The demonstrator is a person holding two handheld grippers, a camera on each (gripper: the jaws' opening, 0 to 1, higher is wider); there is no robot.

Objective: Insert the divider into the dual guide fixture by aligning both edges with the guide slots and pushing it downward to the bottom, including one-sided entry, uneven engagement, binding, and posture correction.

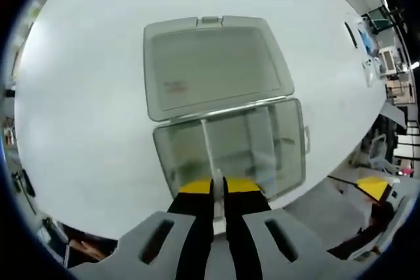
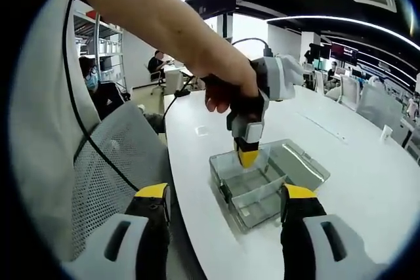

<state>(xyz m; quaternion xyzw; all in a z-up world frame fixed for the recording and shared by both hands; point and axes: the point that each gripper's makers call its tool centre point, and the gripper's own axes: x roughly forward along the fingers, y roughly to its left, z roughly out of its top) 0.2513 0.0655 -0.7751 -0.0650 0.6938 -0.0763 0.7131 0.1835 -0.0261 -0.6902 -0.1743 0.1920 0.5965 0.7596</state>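
A clear plastic box (image 1: 294, 137) stands on the white table (image 1: 85, 109) with its lid (image 1: 210, 63) folded open behind it. A thin clear divider (image 1: 207, 145) stands edge-on inside the box's left half. My left gripper (image 1: 218, 185) is shut on the divider's top edge, its yellow-tipped jaws close together. In the right gripper view, a hand holds the left gripper (image 2: 247, 157) pointing straight down into the box (image 2: 252, 209). My right gripper (image 2: 226, 196) hangs open in front of the table's edge, short of the box, with nothing between its wide-apart jaws.
A grey mesh chair (image 2: 125, 155) stands at the table's near edge on the left. More chairs (image 2: 374, 103) line the far side. Small items (image 1: 367, 37) lie at the table's far end. People sit in the background (image 2: 157, 63).
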